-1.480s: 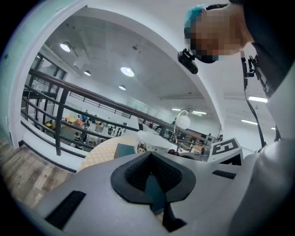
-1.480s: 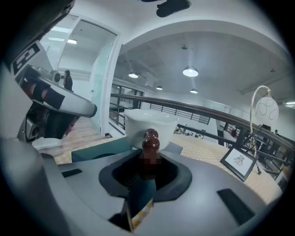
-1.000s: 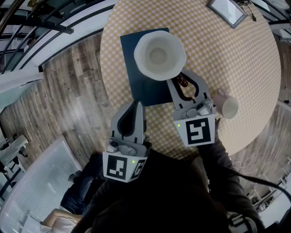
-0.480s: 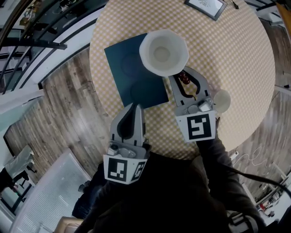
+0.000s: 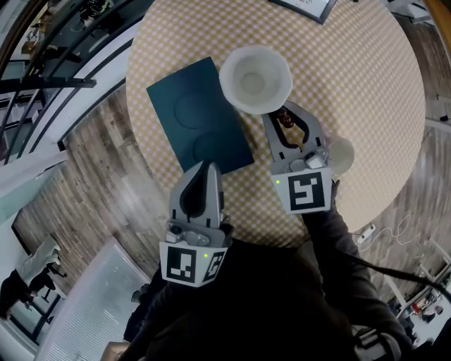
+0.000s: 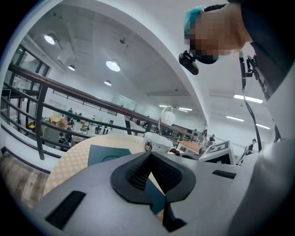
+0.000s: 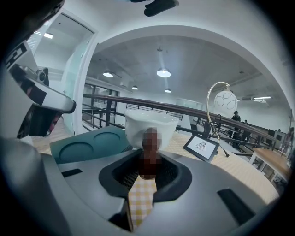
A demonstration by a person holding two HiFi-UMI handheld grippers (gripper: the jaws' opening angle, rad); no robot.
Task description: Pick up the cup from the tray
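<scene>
A white cup (image 5: 255,79) hangs above the checked table, just right of the dark teal tray (image 5: 199,127). My right gripper (image 5: 282,120) is shut on the cup's brown handle. In the right gripper view the cup (image 7: 150,125) stands upright straight ahead, with its handle between the jaws of the right gripper (image 7: 148,167) and the tray (image 7: 86,145) to the left. The tray's two round recesses are bare. My left gripper (image 5: 205,170) is shut and holds nothing, near the table's front edge below the tray. From the left gripper (image 6: 150,162) I see the cup (image 6: 157,142) and tray (image 6: 107,155) ahead.
A second pale cup (image 5: 343,154) stands on the table right of my right gripper. A framed sign (image 5: 304,5) sits at the far side, and a round lamp (image 7: 226,99) shows beyond it. The round table (image 5: 366,84) drops off to a wooden floor (image 5: 91,176) at the left.
The right gripper has carried the cup to the right, from over the tray's corner to beside it. The left gripper has stayed shut and in place.
</scene>
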